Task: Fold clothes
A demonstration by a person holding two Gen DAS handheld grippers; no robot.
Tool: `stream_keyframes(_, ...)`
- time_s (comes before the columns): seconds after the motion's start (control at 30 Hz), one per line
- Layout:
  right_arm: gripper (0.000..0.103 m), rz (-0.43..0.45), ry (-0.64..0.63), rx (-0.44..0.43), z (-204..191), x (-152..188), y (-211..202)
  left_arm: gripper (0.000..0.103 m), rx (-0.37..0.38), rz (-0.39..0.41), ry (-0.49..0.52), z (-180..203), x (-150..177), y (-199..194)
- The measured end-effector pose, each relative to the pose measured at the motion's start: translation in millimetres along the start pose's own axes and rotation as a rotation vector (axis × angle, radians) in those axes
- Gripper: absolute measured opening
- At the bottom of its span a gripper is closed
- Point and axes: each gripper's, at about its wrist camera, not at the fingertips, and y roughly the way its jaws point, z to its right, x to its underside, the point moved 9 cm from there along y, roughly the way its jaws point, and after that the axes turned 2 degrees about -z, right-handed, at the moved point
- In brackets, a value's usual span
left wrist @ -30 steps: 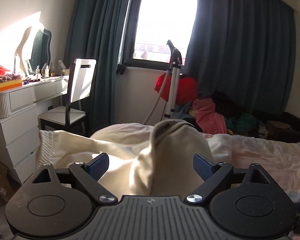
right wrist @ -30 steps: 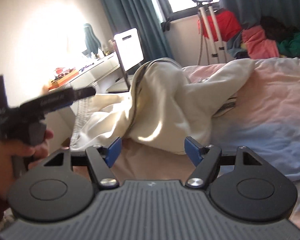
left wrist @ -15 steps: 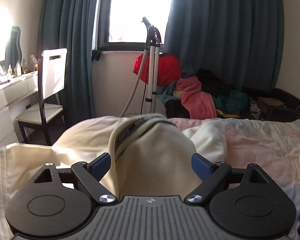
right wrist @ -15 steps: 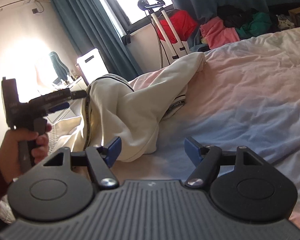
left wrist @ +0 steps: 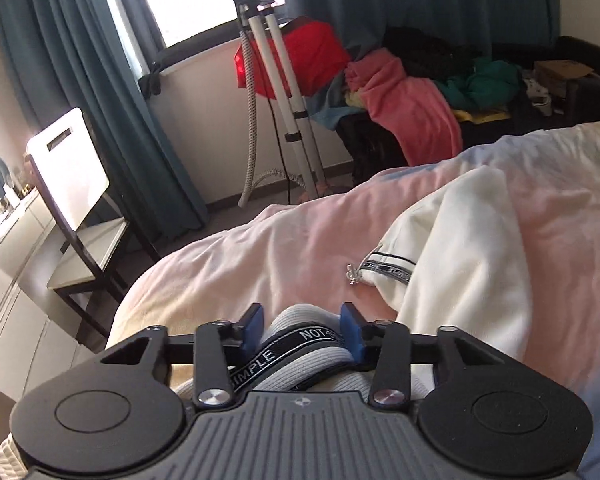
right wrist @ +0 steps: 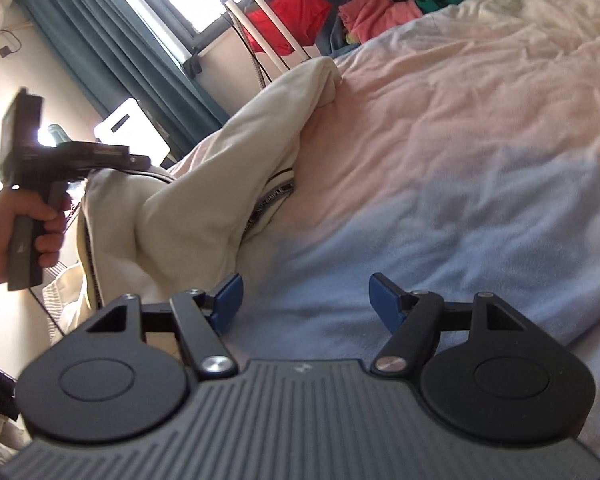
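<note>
A cream zip-up jacket [left wrist: 464, 256] is seen lying on the bed [left wrist: 260, 252], draped over the pink and pale blue duvet near the bed's left edge. Its ribbed hem, trimmed with a black band lettered in white [left wrist: 296, 348], is pinched between the blue pads of the left tool [left wrist: 301, 330], whose jaws are drawn narrow around the fabric. From the right wrist view, the same jacket [right wrist: 204, 208] is shown lifted at one end, where the left tool [right wrist: 136, 158] is gripped by the person's left hand [right wrist: 16, 232], the rest trailing down onto the bed [right wrist: 460, 128]. The right tool [right wrist: 306, 298] is held wide, nothing between its blue pads, just above the pale blue part of the duvet and just beside the jacket's lower edge. Beyond the bed, a garment steamer on a pole [left wrist: 276, 80], a white chair [left wrist: 74, 208], teal curtains [left wrist: 112, 92] and a heap of clothes [left wrist: 412, 100] under the window are visible
</note>
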Motion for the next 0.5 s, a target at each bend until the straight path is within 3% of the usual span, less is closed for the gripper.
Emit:
stream_keyframes(0.1, 0.073, 0.003, 0.007, -0.005, -0.4, 0.8, -2.7, 0.016, 0.004, 0.073, 0.007, 14.7, 12.5, -42.9)
stream_keyframes(0.3, 0.073, 0.05, -0.016, 0.008, -9.8, 1.3, -27.5, 0.013, 0.057, 0.24, 0.079, 63.9, 75.2, -152.6)
stream_keyframes(0.4, 0.073, 0.062, -0.026, 0.004, -16.7, 6.6, -41.9, 0.013, 0.155, 0.195, 0.034, 91.2, 132.9, -175.2)
stream_keyframes(0.5, 0.073, 0.056, -0.055, -0.009, -25.2, 16.7, -53.1, 0.011, 0.212, 0.115, 0.011, 119.5, 189.2, -170.1)
